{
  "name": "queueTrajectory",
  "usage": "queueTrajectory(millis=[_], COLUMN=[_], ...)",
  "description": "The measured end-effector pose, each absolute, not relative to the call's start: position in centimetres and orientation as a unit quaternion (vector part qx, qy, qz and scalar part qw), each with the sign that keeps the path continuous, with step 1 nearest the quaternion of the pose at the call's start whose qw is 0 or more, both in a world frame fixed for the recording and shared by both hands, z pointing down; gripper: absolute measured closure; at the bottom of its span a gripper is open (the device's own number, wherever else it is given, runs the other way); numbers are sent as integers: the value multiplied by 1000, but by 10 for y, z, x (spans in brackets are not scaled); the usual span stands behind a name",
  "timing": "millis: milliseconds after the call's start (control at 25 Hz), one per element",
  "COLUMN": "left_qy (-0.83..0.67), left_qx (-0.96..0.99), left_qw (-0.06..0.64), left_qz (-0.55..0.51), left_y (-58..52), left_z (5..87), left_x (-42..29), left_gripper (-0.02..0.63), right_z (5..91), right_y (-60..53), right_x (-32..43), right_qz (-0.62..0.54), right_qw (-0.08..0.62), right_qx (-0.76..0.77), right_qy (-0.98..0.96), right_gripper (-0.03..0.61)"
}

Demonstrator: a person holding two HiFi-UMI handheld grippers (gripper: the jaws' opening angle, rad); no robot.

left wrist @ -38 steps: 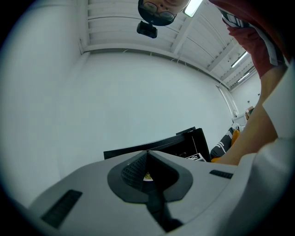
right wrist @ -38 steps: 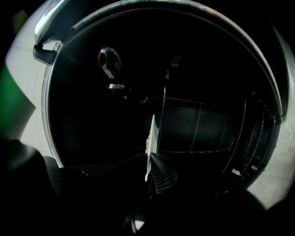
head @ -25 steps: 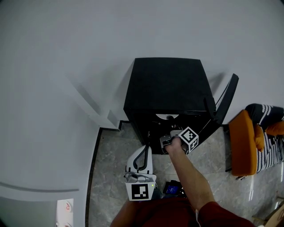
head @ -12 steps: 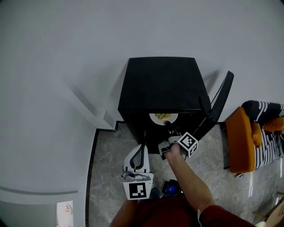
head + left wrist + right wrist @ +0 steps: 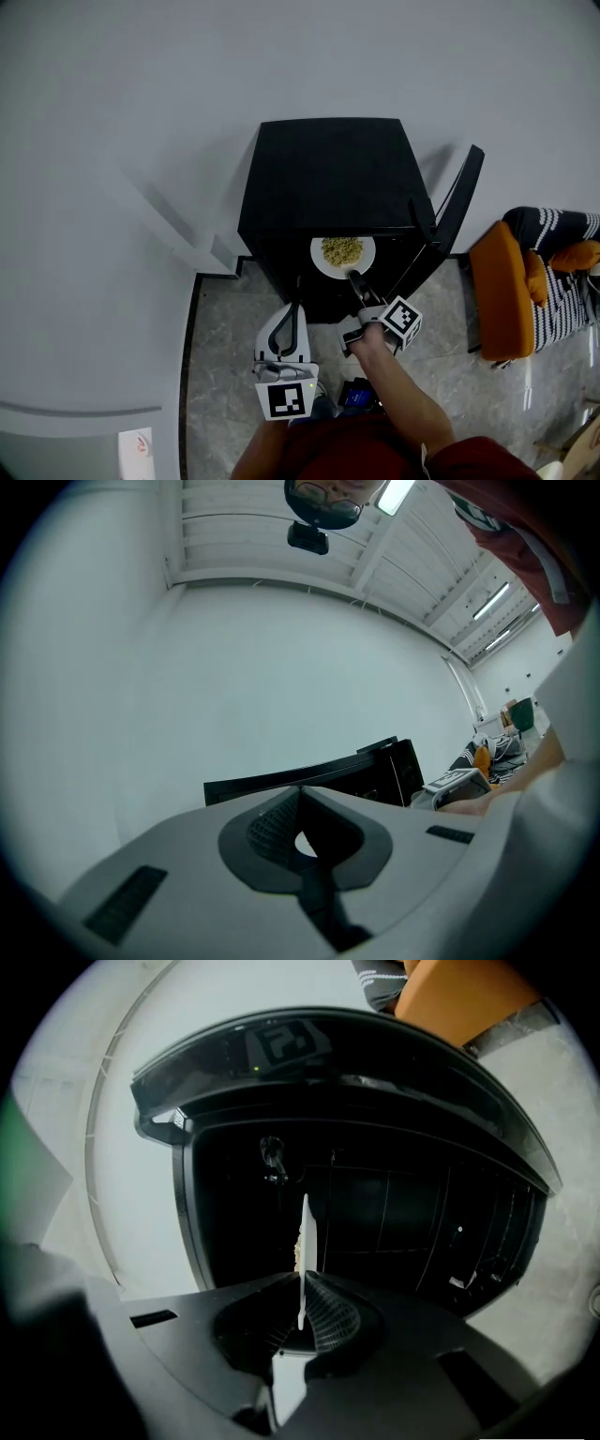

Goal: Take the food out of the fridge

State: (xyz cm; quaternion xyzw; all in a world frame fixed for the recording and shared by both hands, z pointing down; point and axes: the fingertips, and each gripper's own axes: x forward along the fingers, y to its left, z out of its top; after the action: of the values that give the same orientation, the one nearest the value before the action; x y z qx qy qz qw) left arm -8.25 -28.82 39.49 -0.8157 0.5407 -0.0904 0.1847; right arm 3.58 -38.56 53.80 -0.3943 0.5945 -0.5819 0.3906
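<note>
Plate (image 5: 342, 259) of food (image 5: 341, 249) has drawn out of the fridge (image 5: 328, 178) within the last second and now shows whole below its top edge. Right gripper (image 5: 356, 278) pinches the rim. Left gripper (image 5: 298, 309) hangs closed, empty. Judged: removal nearly complete; door (image 5: 457, 202) stands open.

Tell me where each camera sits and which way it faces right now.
Head view: on the person's head, looking steeply down at the black fridge, the plate of food, the left gripper, the right gripper and a forearm.
Left gripper view: on the left gripper, tilted up at wall and ceiling; its shut fingers show.
Right gripper view: on the right gripper, facing the fridge's dark inside; its fingers clamp the plate's rim.
Shared: head and right gripper views both show the plate.
</note>
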Motion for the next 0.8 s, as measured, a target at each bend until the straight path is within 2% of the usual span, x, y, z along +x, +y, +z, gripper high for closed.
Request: queueTrajectory(millis=[360, 520, 600, 680, 800], left_qy=[539, 556, 550, 567, 562], left_qx=[-815, -815, -816, -814, -815], left_qw=[192, 151, 162, 121, 134], left_qz=[-93, -56, -65, -27, -40], left_y=[-291, -291, -291, -291, -290], left_z=[399, 402, 401, 402, 402], left_x=[-80, -78, -76, -76, -74], left_gripper=[599, 598, 599, 599, 600], right_z=[521, 508, 501, 493, 482], right_y=[-347, -328, -319, -309, -296], right_x=[45, 48, 51, 55, 60], right_qz=[-591, -596, -598, -600, -600], right_qw=[404, 410, 410, 410, 413], right_qx=[-375, -363, -359, -356, -352], right_qy=[589, 588, 588, 588, 588], right_gripper=[545, 546, 546, 545, 545])
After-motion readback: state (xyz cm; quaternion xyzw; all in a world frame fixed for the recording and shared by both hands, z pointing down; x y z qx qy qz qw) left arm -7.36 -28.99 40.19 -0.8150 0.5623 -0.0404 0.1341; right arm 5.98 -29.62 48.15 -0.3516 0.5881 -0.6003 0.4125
